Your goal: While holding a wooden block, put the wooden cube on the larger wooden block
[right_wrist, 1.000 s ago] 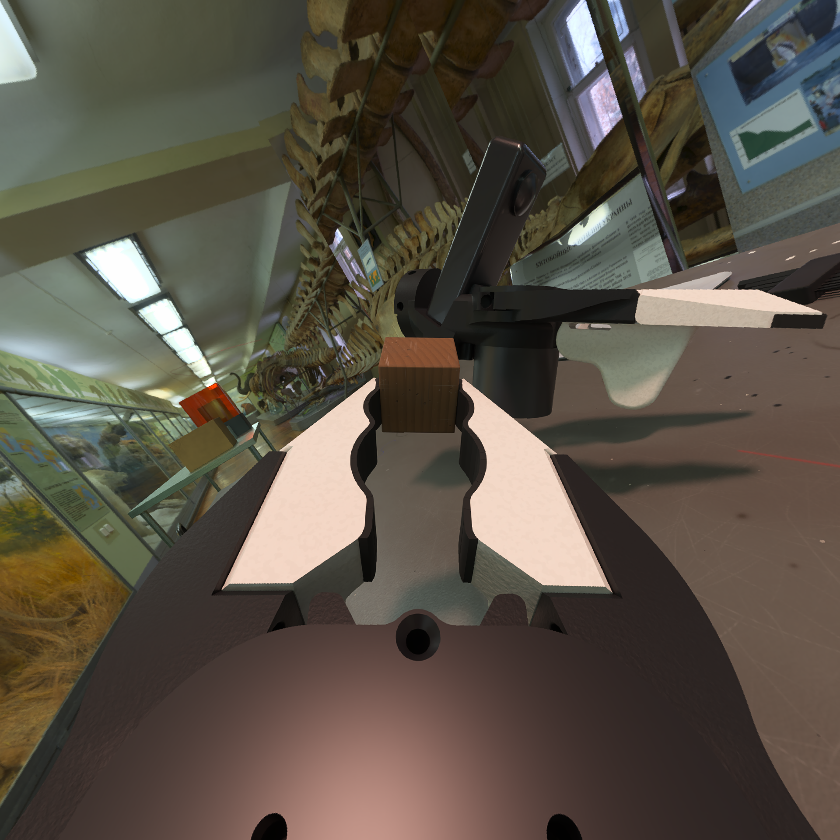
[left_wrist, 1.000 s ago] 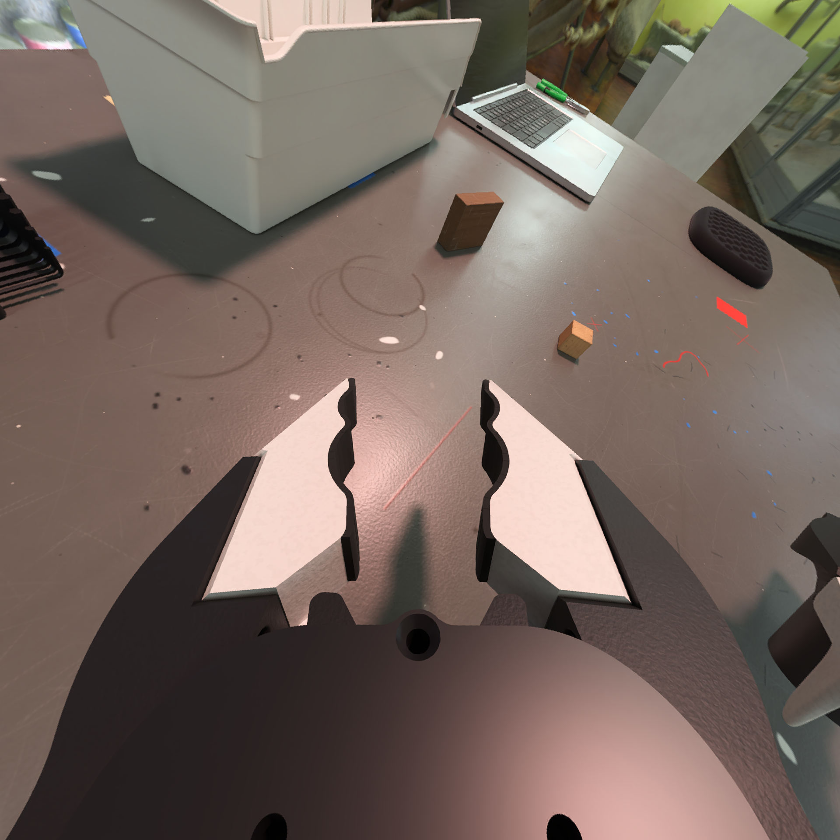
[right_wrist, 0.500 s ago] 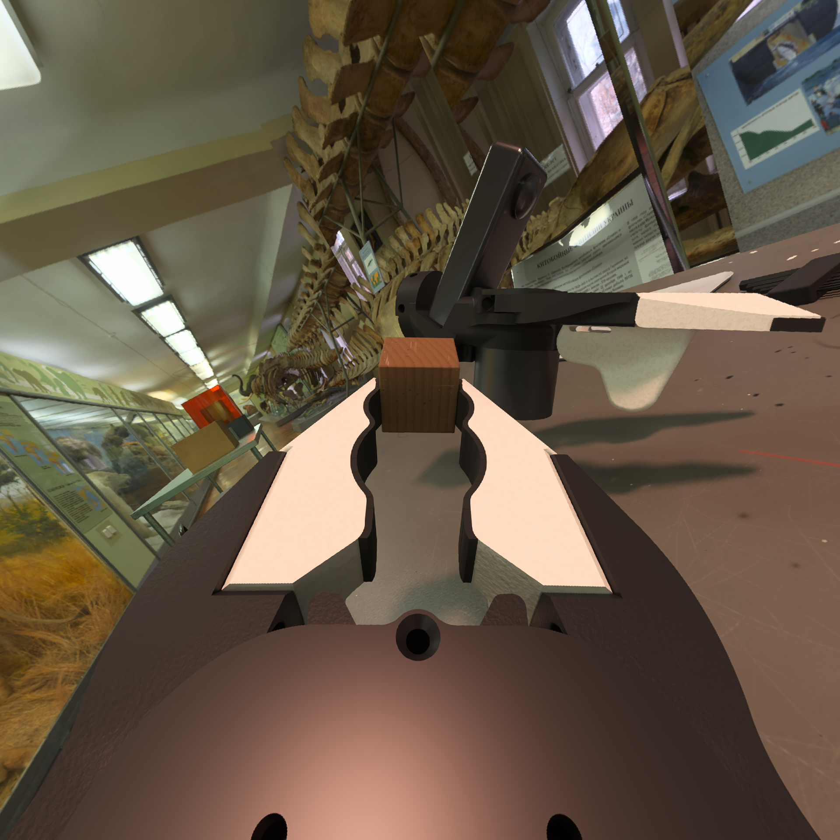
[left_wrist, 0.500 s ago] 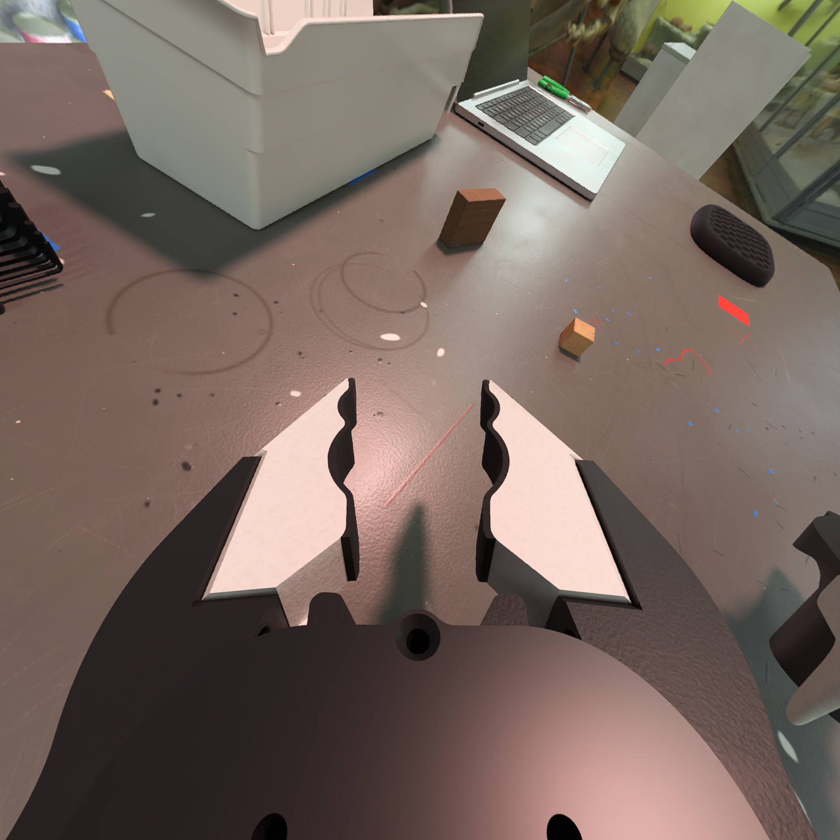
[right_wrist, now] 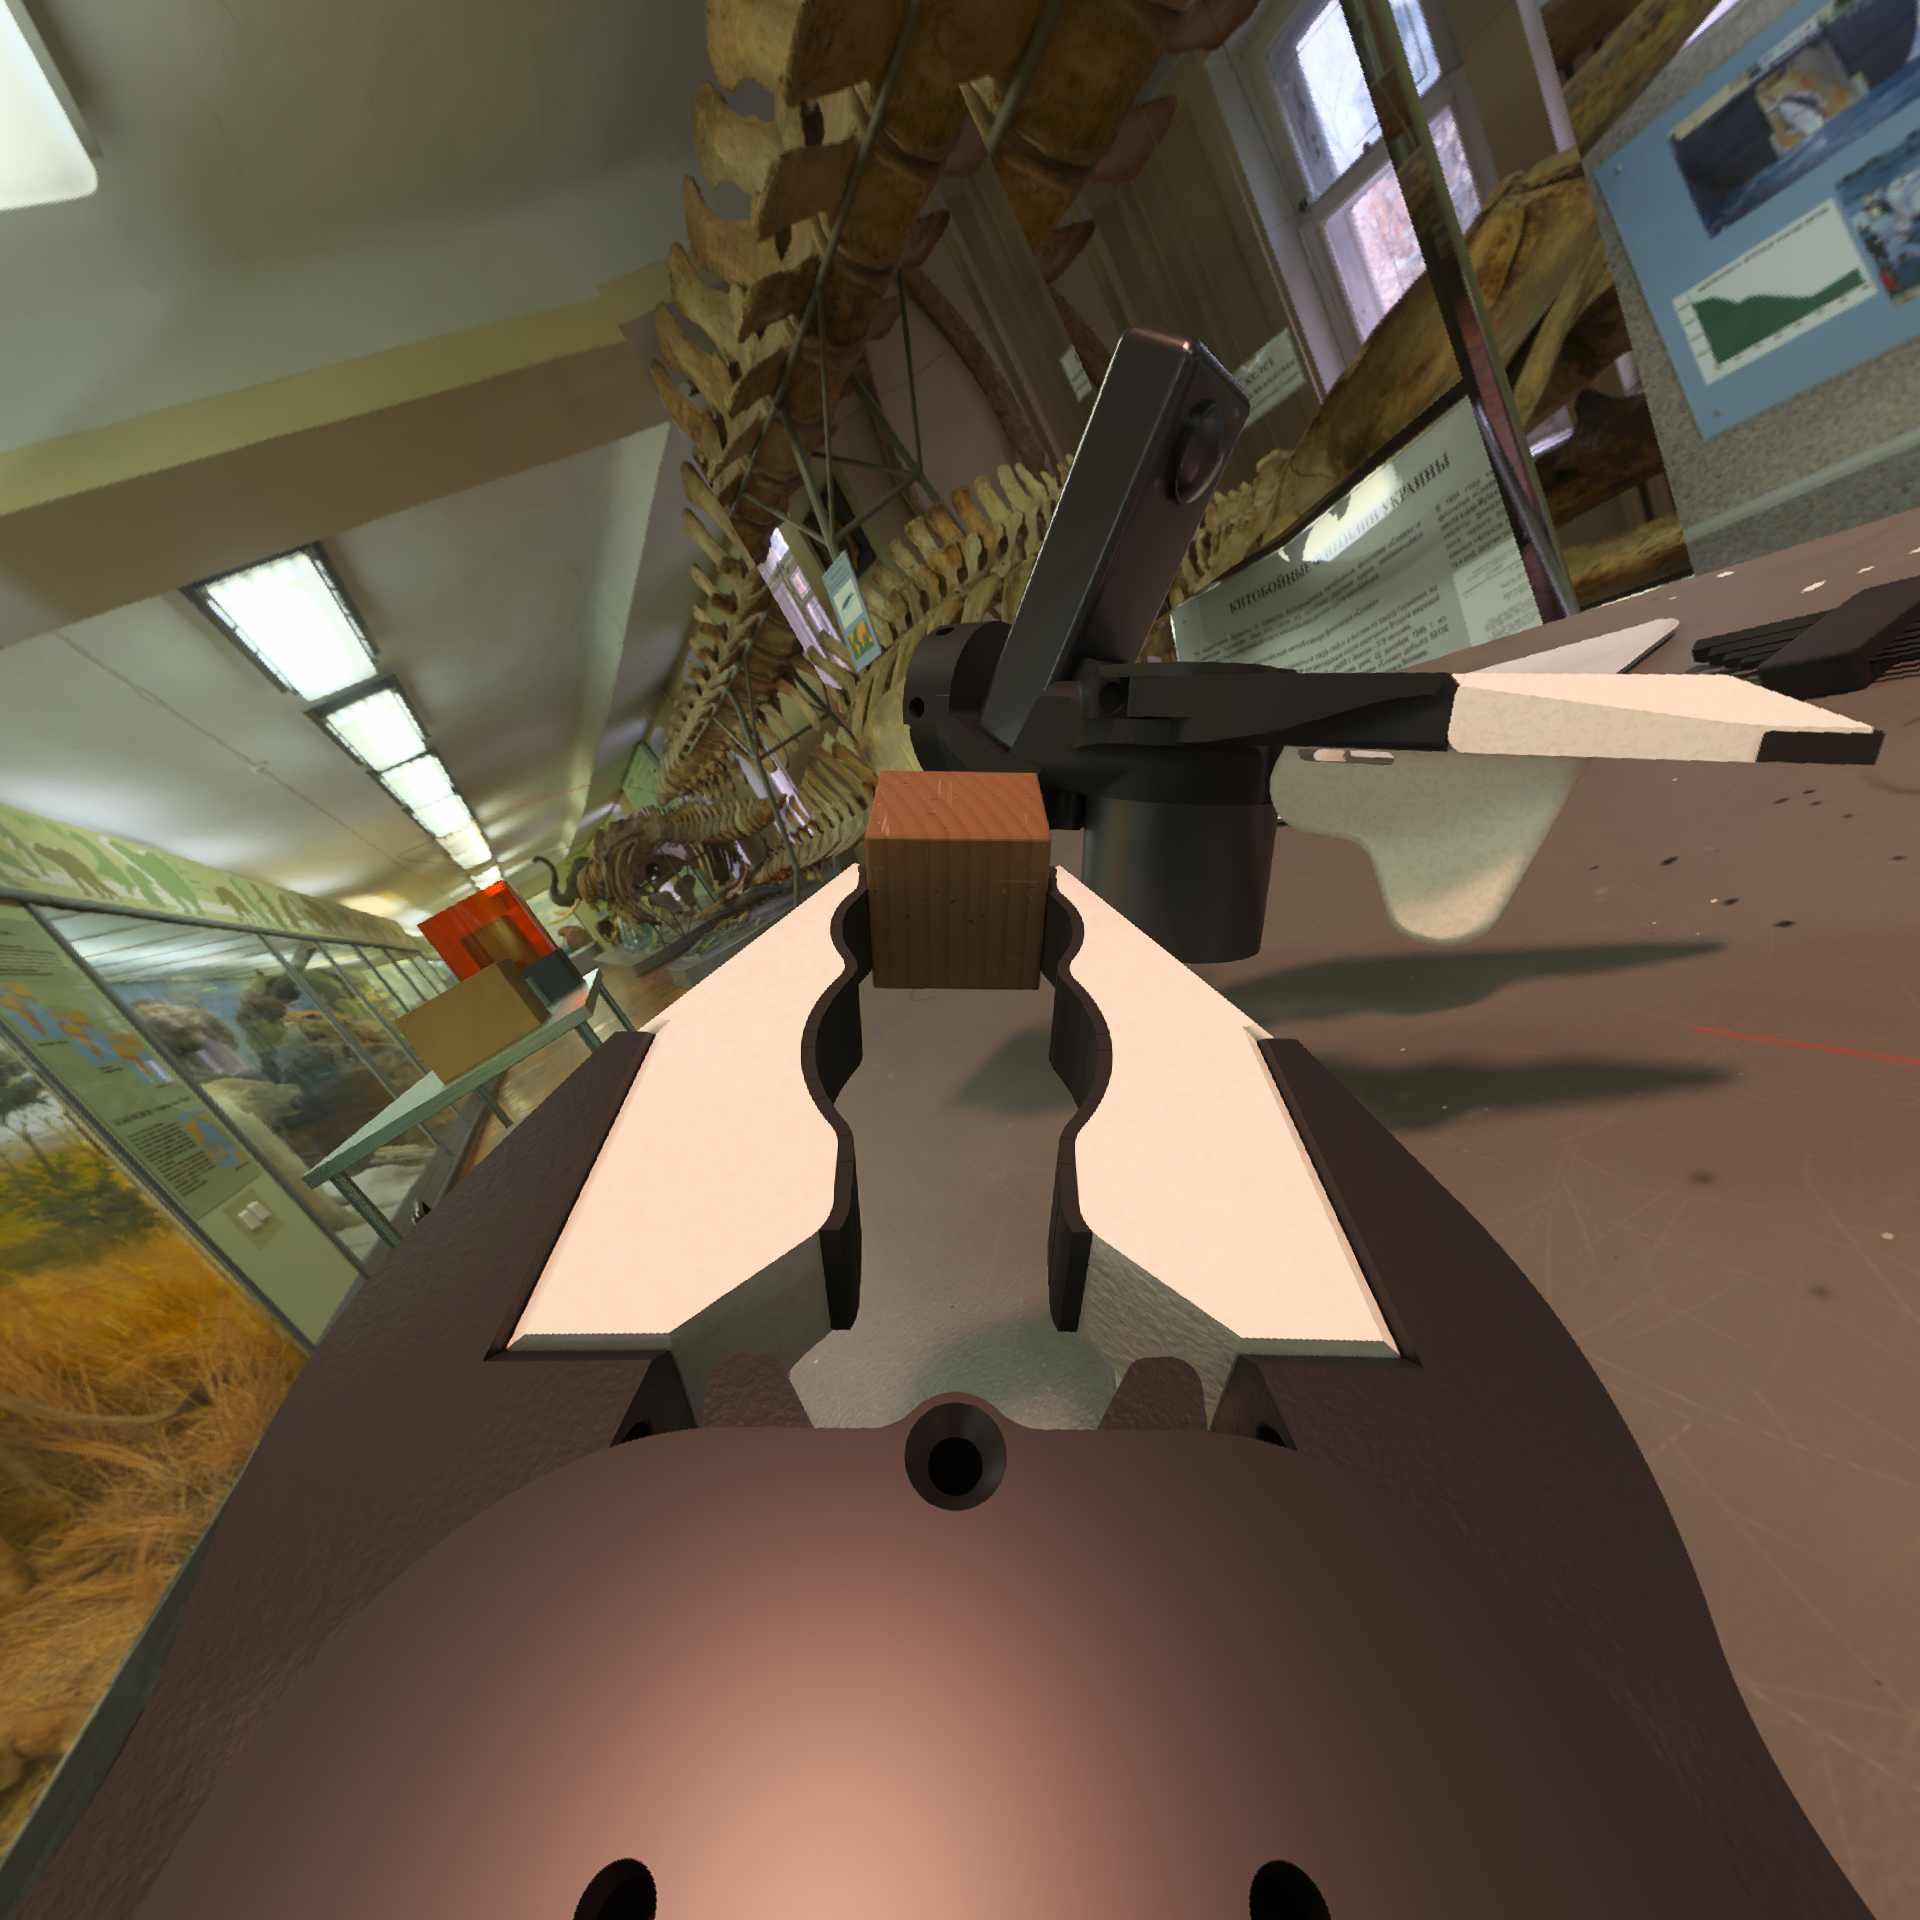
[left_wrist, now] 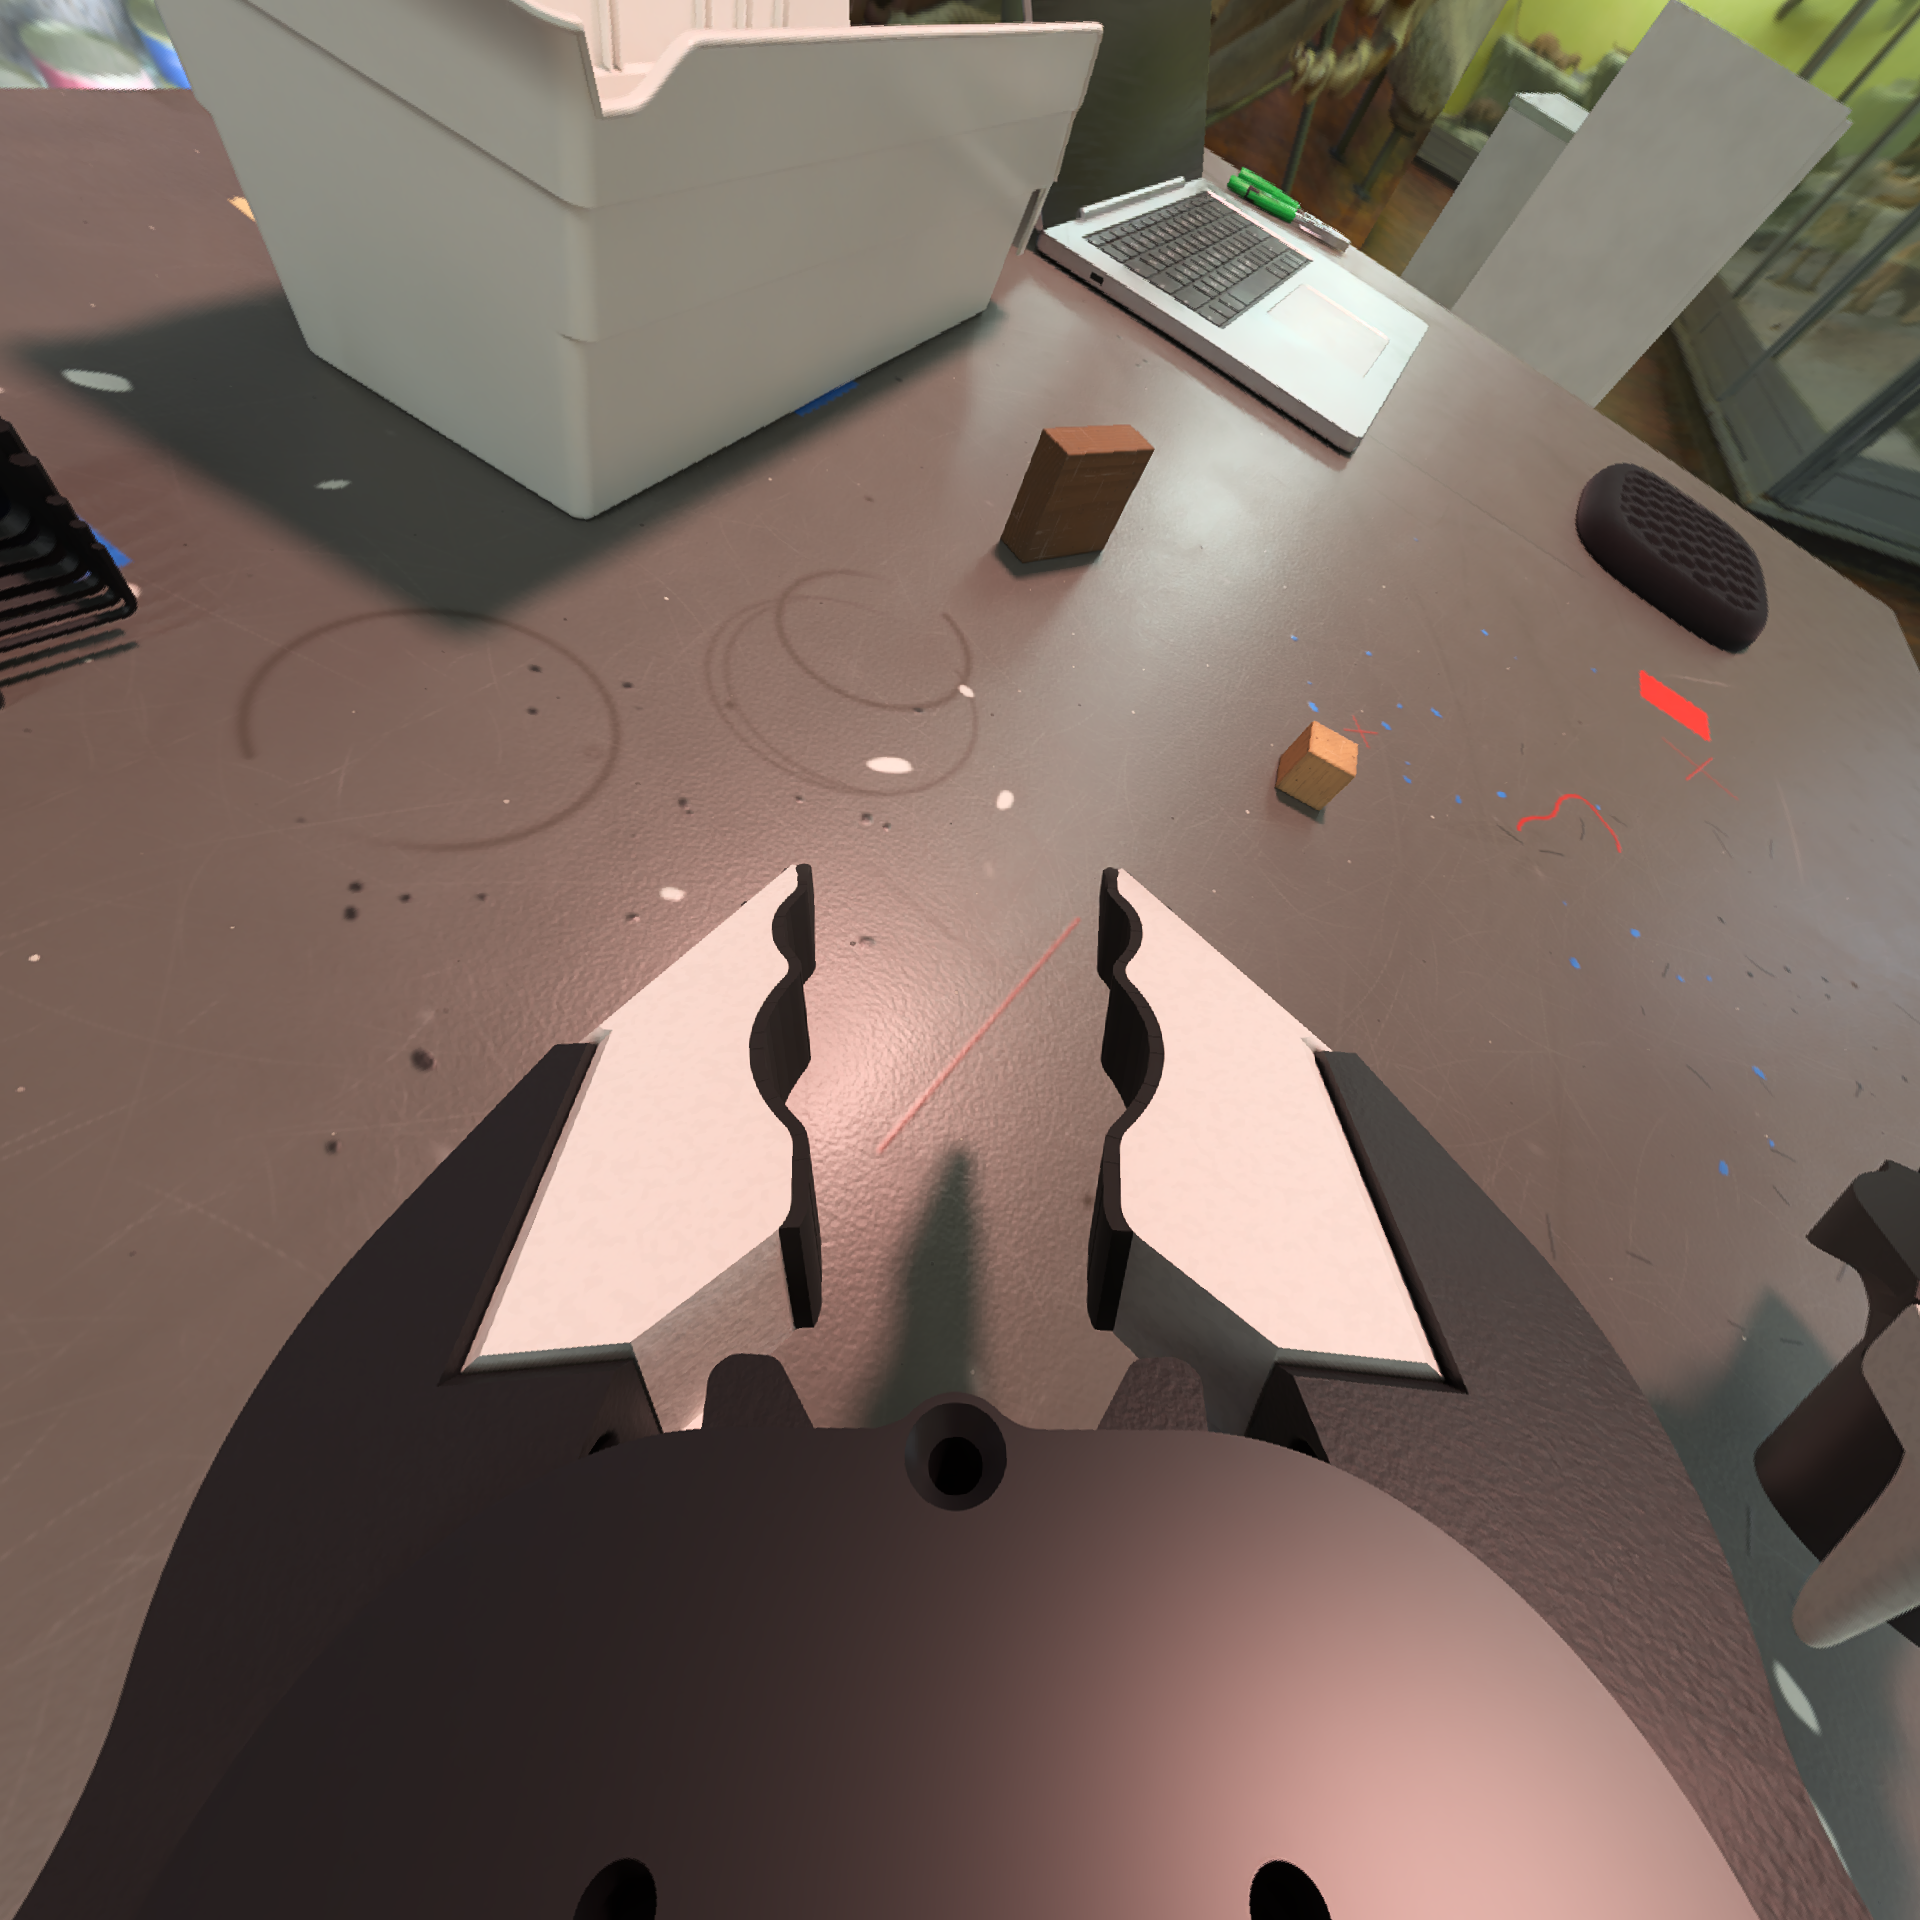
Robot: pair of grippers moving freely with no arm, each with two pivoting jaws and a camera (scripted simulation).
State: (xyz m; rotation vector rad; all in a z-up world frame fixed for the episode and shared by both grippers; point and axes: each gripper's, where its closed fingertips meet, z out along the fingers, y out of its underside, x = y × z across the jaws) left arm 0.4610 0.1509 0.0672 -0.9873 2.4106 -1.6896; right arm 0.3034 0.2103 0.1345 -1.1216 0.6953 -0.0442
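In the left wrist view a tall dark wooden block (left_wrist: 1075, 494) stands upright on the brown table (left_wrist: 416, 987), ahead and a little right. A small light wooden cube (left_wrist: 1316, 764) lies farther right and nearer. My left gripper (left_wrist: 954, 883) is open and empty, above the table, well short of both. In the right wrist view my right gripper (right_wrist: 956, 883) is shut on a dark wooden block (right_wrist: 956, 883) held at its fingertips above the table. The left gripper (right_wrist: 1351, 717) shows beyond it, seen from the side. Part of the right gripper (left_wrist: 1849, 1455) shows at the left view's right edge.
A large white bin (left_wrist: 623, 208) stands at the back left. A laptop (left_wrist: 1236, 281) with green pens (left_wrist: 1262, 194) lies at the back right. A black mesh oval object (left_wrist: 1673, 556) lies at the right. A black wire rack (left_wrist: 52, 582) is at the left edge.
The left gripper's view has shifted very slightly; the block and cube sit a little farther right in it. The right gripper still holds its block, barely moved.
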